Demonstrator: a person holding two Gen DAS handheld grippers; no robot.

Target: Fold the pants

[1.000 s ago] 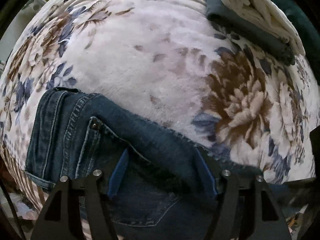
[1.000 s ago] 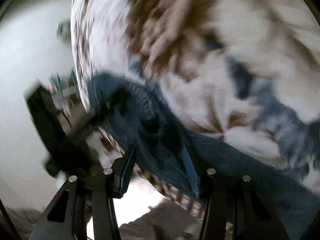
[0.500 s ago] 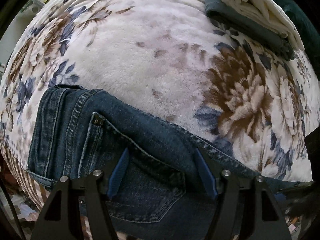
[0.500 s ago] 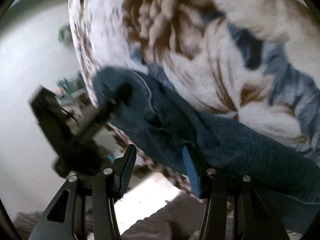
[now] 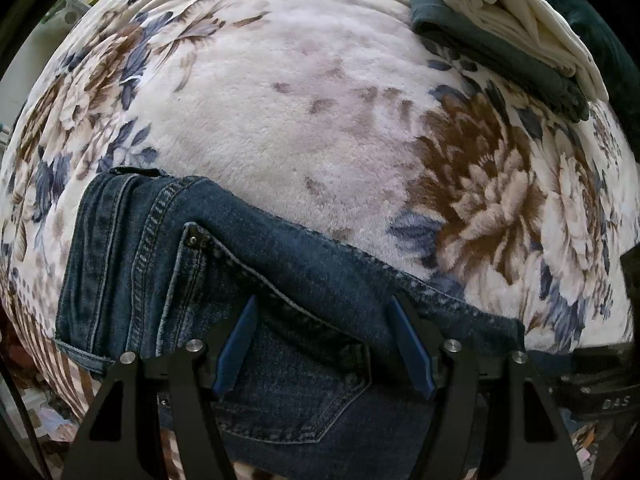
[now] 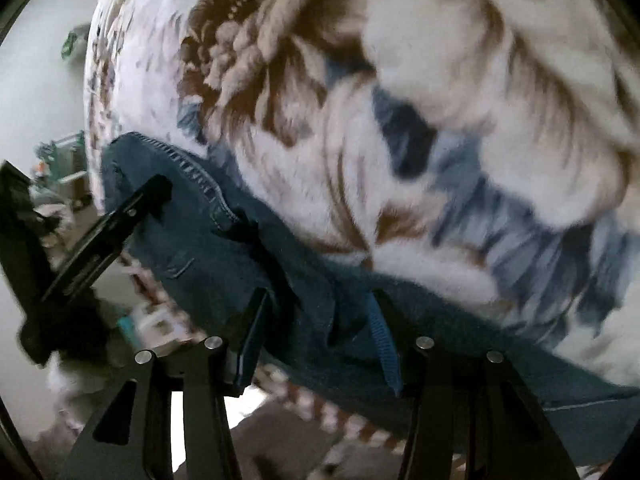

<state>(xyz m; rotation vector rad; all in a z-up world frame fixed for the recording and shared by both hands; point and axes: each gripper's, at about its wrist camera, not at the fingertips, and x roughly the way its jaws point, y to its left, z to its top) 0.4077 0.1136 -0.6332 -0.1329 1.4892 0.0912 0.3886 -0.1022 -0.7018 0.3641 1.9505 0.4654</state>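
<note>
Dark blue jeans [image 5: 224,280] lie on a floral fleece blanket [image 5: 320,120] near the bed's edge, back pocket up. My left gripper [image 5: 322,304] points straight down over the pocket's top edge, its blue pads [image 5: 236,344] wide apart and open. In the right wrist view the jeans [image 6: 208,248] run along the blanket's edge. My right gripper [image 6: 319,296] tilts down at them, open, with a raised fold of denim between its fingers. The left gripper's black body [image 6: 112,224] shows at the left of that view.
A stack of folded clothes, cream [image 5: 500,12] on dark grey [image 5: 480,52], lies at the far right of the blanket, beside a dark green cloth [image 5: 592,24]. The bed drops off at the near side, with floor and clutter [image 6: 60,160] beyond.
The right gripper has tilted and slid inward, so both its fingers now straddle the denim fold. The jeans lie flatter and reach further right. The left gripper has stayed put.
</note>
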